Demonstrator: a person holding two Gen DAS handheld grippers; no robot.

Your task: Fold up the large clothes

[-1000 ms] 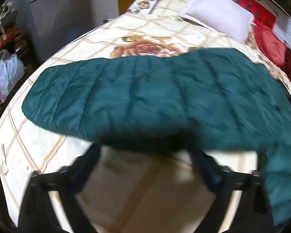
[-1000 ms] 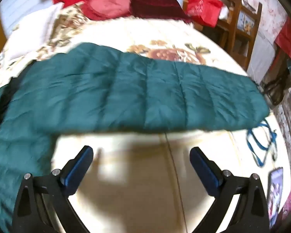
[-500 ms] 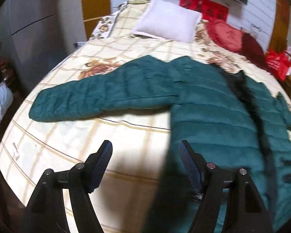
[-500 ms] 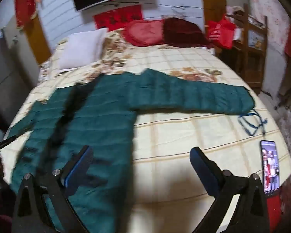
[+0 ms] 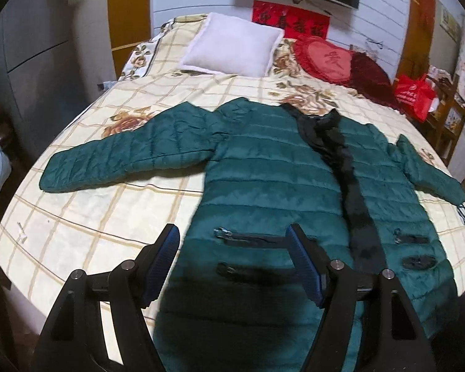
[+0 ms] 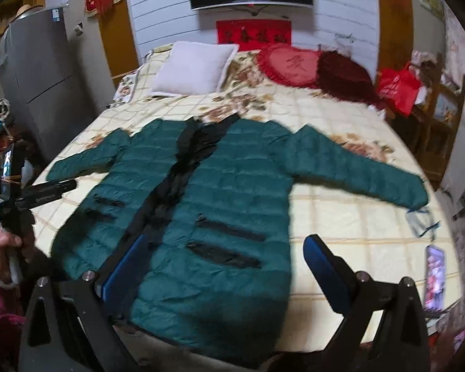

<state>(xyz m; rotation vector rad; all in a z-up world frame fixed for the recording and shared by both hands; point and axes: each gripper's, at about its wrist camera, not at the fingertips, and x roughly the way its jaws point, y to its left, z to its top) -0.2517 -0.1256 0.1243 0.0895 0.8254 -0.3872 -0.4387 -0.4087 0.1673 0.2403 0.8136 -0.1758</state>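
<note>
1. Left wrist view, far left: left sleeve point(image 5: 130, 152) lies flat, stretched out toward the mid-left of the frame, cuff near the bed's point(image 5: 77, 217) left side. A second ago this sleeve filled the frame close up; now it sits small and far, so the view has pulled back and up.
2. Centre: green jacket point(image 5: 272, 186) spread face up on the bed, black front strip running from the collar at upper centre down to lower right, pocket zips in the lower part. Hem reaches the near bed edge at frame bottom.
3. Lower centre: left gripper point(image 5: 234, 263) above the jacket's lower left panel, jaws about two-thirds open, nothing between them. They closed a little over the last second, on nothing.
4. Right wrist view, lower left: person's hand point(image 6: 6, 248) holding the other tool's handle, off the bed's left edge.
5. Centre: same jacket point(image 6: 220, 201), whole body in view, well apart from the white pillow point(image 6: 195, 68) at upper centre.
6. Lower centre: right gripper point(image 6: 223, 266) wide open, empty, over the hem area.
7. Right: right sleeve point(image 6: 372, 176) out flat toward the mid-right; phone point(image 6: 435, 276) at lower right.
8. Judgement: spreading looks finished, no fold made yet; a sleeve fold-in seems the likely first step.
</note>
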